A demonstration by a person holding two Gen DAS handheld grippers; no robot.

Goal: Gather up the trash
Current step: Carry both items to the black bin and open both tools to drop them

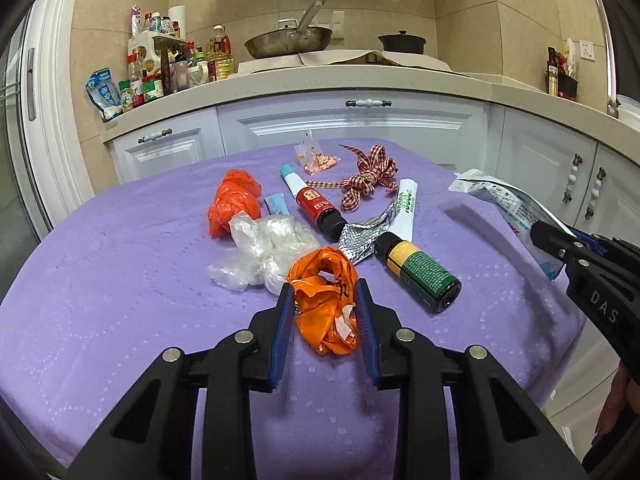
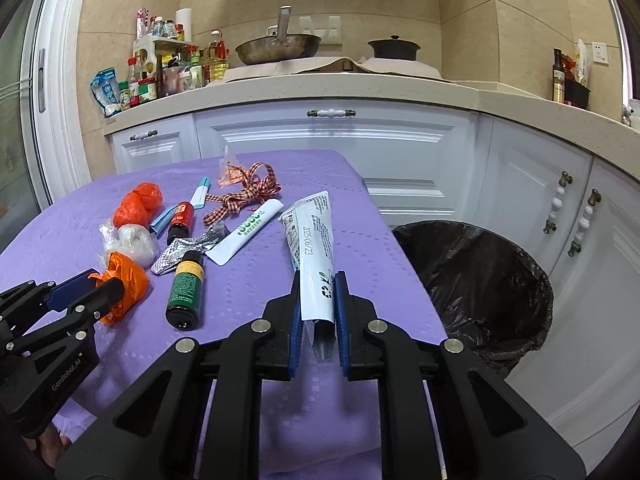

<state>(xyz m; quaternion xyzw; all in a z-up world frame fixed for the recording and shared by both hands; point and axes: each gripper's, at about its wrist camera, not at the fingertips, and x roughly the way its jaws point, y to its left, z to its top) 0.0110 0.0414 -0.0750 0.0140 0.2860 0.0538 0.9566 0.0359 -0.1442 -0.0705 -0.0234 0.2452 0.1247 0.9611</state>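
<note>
Purple tablecloth (image 1: 120, 280); both tongs clamped level

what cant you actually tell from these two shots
- Bottom of the trash bin: right wrist view, only black liner shows; the bin is out of frame in the left wrist view.
- Small print on the green bottle: too small in both views.
- Lower end of the white tube: covered by the right tongs.
- Table underside of the orange bag between the left tongs: hidden by the bag.
</note>
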